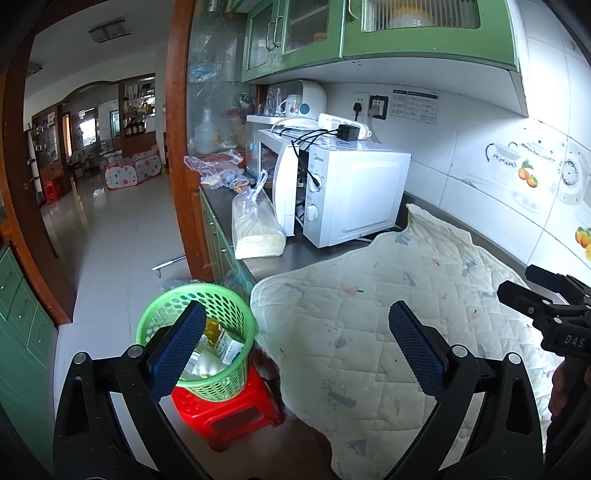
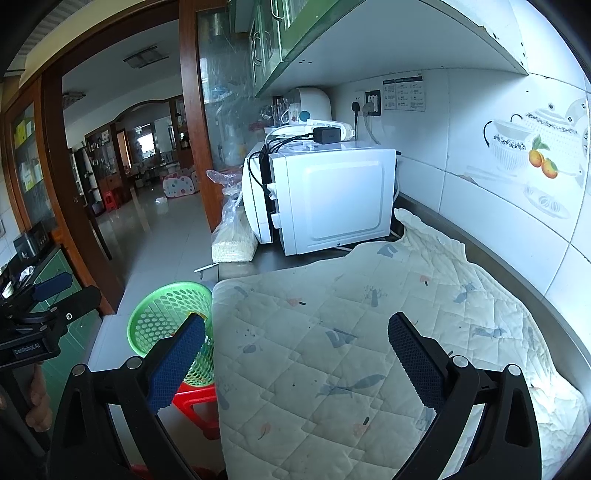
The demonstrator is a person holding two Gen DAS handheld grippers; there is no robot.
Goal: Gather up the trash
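Observation:
A green mesh trash basket (image 1: 225, 306) stands on a red stool (image 1: 236, 417) beside the counter; it holds several pieces of trash (image 1: 221, 347). It also shows in the right wrist view (image 2: 162, 306). My left gripper (image 1: 295, 347) is open and empty, its left finger over the basket, its right finger over the quilted cloth (image 1: 388, 314). My right gripper (image 2: 295, 354) is open and empty above the cloth (image 2: 369, 332). The right gripper also shows at the right edge of the left wrist view (image 1: 546, 306), and the left gripper at the left edge of the right wrist view (image 2: 44, 306).
A white microwave (image 1: 347, 188) with chargers on top stands at the back of the counter, door ajar. A clear bag of grain (image 1: 255, 229) leans by it. More plastic bags (image 1: 218, 166) lie behind. Green cabinets (image 1: 369, 29) hang overhead. A tiled floor (image 1: 110, 236) lies left.

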